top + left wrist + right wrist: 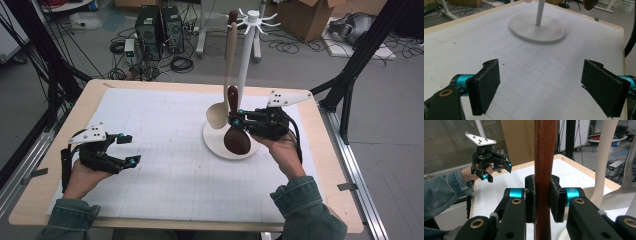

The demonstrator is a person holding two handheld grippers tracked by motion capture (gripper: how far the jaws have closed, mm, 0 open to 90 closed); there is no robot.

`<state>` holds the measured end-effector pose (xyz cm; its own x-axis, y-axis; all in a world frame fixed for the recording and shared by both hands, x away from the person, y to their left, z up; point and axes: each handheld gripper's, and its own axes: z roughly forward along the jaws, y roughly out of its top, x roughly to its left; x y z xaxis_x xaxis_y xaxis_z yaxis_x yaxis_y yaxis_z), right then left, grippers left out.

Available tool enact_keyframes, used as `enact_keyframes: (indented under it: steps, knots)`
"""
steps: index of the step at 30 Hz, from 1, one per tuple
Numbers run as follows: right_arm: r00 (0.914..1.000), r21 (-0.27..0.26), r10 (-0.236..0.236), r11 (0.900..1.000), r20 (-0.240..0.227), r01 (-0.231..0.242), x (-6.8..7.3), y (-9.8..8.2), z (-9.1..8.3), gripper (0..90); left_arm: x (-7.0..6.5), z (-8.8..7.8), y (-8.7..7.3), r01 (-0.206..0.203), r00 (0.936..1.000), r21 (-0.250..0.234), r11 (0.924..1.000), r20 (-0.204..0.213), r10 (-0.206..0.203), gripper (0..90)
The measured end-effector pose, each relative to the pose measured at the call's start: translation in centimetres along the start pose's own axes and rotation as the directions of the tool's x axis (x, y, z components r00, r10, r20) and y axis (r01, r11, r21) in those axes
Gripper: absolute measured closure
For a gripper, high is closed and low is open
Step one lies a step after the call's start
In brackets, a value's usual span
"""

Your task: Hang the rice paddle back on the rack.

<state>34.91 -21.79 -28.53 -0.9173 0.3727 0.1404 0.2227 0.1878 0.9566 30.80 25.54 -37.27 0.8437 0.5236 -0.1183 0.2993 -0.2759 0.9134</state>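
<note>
Person's denim sleeves sit nearest the high camera. Right gripper is clamped on the dark brown wooden spoon, pads pinching its handle; spoon hangs upright, bowl just above the white round stand base, beside the stand's pole. 1 pale wooden spoon hangs from the stand's hooks. Left gripper, well left of base, jaws wide w/ nothing between.

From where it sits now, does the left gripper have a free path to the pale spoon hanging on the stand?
Probably yes. The left gripper is open with nothing between its fingers, and bare mat lies between it and the pale spoon. The right gripper, holding the dark spoon, sits close beside it, so the approach would be tight.
</note>
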Motion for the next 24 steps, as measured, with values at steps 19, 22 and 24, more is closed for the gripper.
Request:
enact_keyframes:
  steps: [19, 22, 24]
  knots:
    - [0.9992, -0.059, -0.025, 0.998, 0.033, 0.027, -0.3, 3.0, -1.1, 77.9, 0.5, -0.1, -0.7, 0.017, 0.9998, 0.011, 0.9998, -0.013, -0.017, 11.1]
    - [0.9991, -0.067, -0.025, 0.997, 0.034, 0.028, -0.5, 3.7, -1.1, 77.9, 0.5, -0.1, -0.7, 0.015, 0.9996, 0.017, 0.9997, -0.024, -0.015, 9.3]
    - [0.9989, -0.068, -0.030, 0.997, 0.037, 0.032, -0.5, 4.2, -1.1, 77.9, 0.5, -0.1, -0.8, 0.017, 0.9995, 0.017, 0.9997, -0.027, -0.017, 8.4]
